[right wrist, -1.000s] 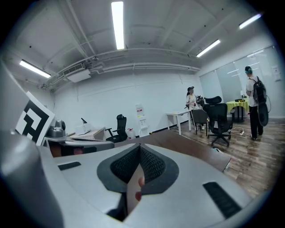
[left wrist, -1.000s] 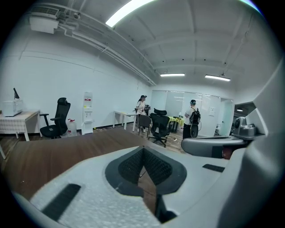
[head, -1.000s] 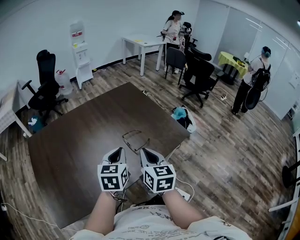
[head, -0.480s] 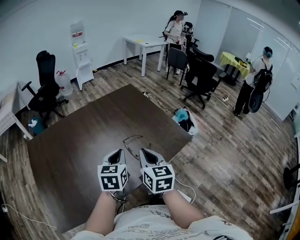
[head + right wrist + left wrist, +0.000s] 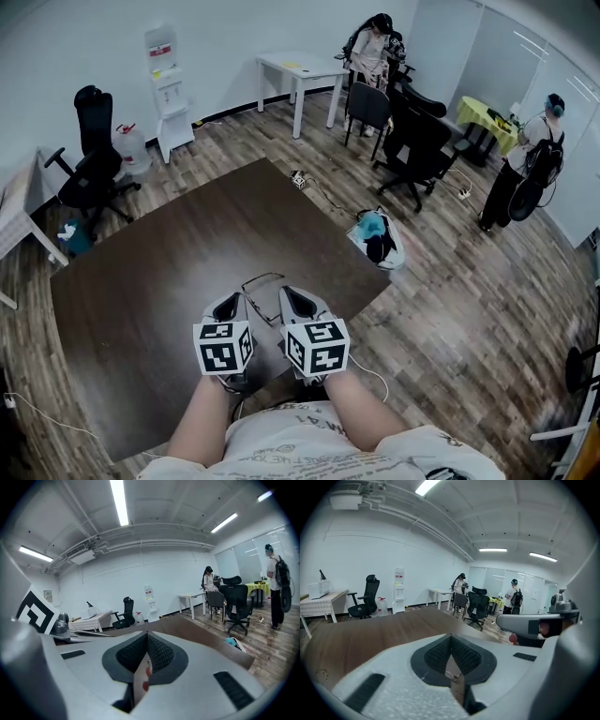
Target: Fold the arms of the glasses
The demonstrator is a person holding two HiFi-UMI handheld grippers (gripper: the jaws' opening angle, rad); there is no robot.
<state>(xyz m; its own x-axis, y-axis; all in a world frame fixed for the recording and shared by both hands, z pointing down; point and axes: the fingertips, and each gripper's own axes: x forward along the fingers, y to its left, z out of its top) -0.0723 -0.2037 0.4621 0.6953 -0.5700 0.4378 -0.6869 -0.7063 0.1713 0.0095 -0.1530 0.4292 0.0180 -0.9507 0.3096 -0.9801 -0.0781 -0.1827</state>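
Glasses (image 5: 264, 291) lie on the dark table (image 5: 159, 272), lower centre of frame, between the left gripper (image 5: 232, 302) and right gripper (image 5: 295, 298), both clenched and empty.

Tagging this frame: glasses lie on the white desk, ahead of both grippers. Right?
No: the glasses lie on the dark brown table, not a white one, per the head view. They do sit ahead of the left gripper and right gripper.
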